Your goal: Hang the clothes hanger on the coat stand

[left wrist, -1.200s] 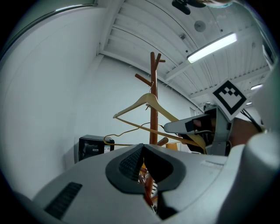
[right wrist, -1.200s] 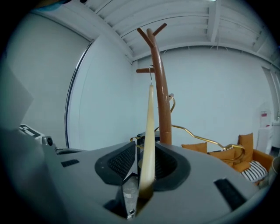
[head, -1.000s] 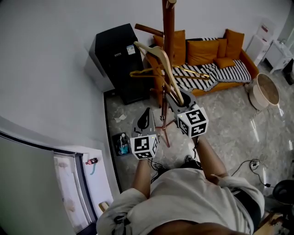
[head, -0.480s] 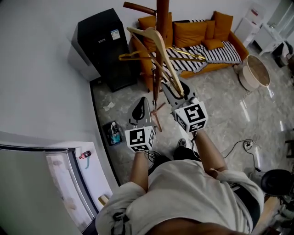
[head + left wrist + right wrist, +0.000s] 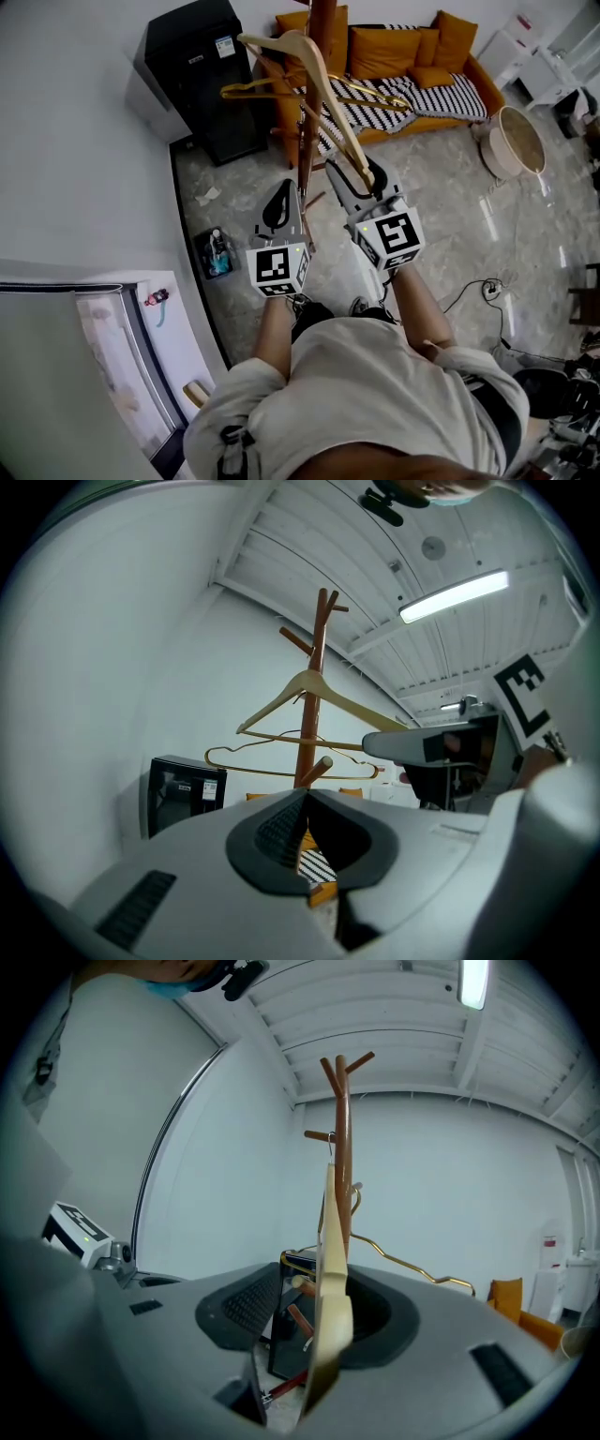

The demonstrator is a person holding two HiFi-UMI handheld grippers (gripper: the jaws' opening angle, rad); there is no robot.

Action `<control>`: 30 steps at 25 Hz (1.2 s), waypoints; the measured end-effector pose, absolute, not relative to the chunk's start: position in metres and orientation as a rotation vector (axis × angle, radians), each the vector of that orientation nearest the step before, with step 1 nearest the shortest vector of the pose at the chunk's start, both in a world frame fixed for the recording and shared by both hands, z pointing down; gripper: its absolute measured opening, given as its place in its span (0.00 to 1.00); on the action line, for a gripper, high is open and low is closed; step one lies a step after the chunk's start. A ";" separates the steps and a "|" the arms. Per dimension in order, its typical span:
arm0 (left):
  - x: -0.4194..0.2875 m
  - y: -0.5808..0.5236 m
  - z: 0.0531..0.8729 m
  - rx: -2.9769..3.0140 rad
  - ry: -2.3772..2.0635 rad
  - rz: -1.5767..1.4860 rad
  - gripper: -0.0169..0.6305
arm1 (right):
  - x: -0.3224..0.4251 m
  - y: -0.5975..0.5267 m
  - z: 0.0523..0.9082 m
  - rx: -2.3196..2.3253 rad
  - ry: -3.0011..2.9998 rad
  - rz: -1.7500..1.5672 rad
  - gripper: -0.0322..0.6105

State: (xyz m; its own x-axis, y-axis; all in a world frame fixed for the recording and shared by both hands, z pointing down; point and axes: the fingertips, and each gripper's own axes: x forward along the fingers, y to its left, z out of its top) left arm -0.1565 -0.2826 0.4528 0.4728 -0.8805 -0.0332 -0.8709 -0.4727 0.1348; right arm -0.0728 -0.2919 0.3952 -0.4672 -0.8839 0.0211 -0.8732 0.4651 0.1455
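The clothes hanger point(image 5: 329, 94) is pale, cream-coloured wood. The coat stand point(image 5: 325, 23) is reddish-brown wood. The wire hanger point(image 5: 244, 89) is golden yellow. The sofa point(image 5: 398, 47) and its cushions are orange, and the throw point(image 5: 398, 98) is striped black and white. The cabinet point(image 5: 192, 75) is black, the wall point(image 5: 75, 141) is white, and the floor point(image 5: 450, 206) is marbled grey with glossy pale highlights.
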 end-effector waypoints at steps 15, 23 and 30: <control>-0.109 -0.237 0.450 2.554 -1.719 -0.061 0.04 | -0.014 -0.246 0.399 1.449 -2.744 -0.165 0.31; -0.074 -0.198 0.451 2.556 -1.742 -0.007 0.04 | 0.033 -0.203 0.415 1.442 -2.745 -0.129 0.31; -0.032 -0.144 0.472 2.520 -1.757 0.051 0.04 | 0.095 -0.150 0.433 1.508 -2.733 -0.095 0.26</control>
State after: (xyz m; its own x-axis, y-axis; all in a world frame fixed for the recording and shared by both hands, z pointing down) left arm -0.0319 -0.1438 0.4724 0.3461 -0.9358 0.0667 -0.9381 -0.3443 0.0377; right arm 0.0953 -0.1499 0.4334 -0.5337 -0.8456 -0.0131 -0.8444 0.5320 0.0625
